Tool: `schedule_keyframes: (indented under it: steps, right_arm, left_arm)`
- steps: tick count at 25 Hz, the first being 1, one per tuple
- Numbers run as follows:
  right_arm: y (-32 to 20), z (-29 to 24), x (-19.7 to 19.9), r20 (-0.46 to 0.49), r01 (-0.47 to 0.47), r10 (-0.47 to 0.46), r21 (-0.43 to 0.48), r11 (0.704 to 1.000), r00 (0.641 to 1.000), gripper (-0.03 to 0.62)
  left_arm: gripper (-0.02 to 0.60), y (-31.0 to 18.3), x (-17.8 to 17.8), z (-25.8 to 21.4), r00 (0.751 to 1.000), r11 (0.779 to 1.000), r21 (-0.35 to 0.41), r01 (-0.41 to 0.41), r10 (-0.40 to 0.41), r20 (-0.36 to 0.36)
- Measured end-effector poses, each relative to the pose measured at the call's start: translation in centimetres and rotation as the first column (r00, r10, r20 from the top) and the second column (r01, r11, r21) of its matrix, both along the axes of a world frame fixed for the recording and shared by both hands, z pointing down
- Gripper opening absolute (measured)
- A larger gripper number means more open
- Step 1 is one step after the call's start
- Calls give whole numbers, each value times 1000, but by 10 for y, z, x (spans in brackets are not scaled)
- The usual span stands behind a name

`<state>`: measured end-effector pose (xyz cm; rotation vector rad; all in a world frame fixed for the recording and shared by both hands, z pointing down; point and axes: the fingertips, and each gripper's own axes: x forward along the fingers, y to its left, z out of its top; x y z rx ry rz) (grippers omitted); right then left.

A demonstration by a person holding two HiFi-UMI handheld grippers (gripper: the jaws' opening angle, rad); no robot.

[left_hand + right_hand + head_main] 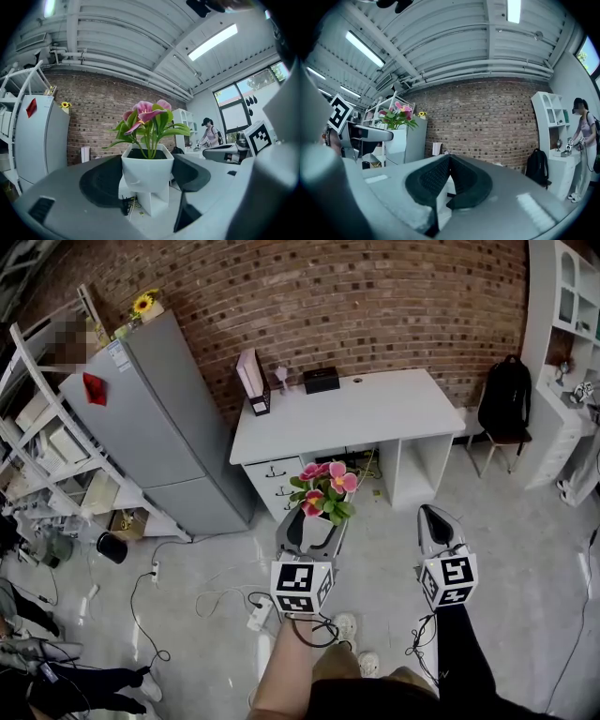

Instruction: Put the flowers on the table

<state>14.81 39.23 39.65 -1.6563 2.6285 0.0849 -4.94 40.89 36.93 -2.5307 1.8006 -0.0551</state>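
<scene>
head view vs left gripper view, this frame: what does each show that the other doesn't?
Head view only: the floor with a power strip, the wearer's shoes, and a black box on the white desk.
Left gripper view only: ceiling lights, a window and a person standing at far right.
Both: the flower pot clamped in the left gripper, the grey fridge and the brick wall.

Desk (361, 418) front free (black box (321, 380) at rear).
</scene>
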Motion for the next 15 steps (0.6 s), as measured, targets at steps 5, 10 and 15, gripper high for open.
schedule_keyframes:
  steps: [5,10,15]
  right_arm:
    - [-29,0,-3,18,-3,4,-10,1000,1000,0]
    - [-72,2,-9,17,-3,3,-4,1000,1000,0]
    - [-124,-1,-18,-2,-12,12,-2,1000,1000,1]
  left_arm:
    - [334,-26,-4,-1,1000,1000,-3,2,-2,2]
    - [334,-68,-8,1,1000,1000,7,-1,1,4]
    - [334,-125,-19,1,1000,1000,1,-15,15,-24]
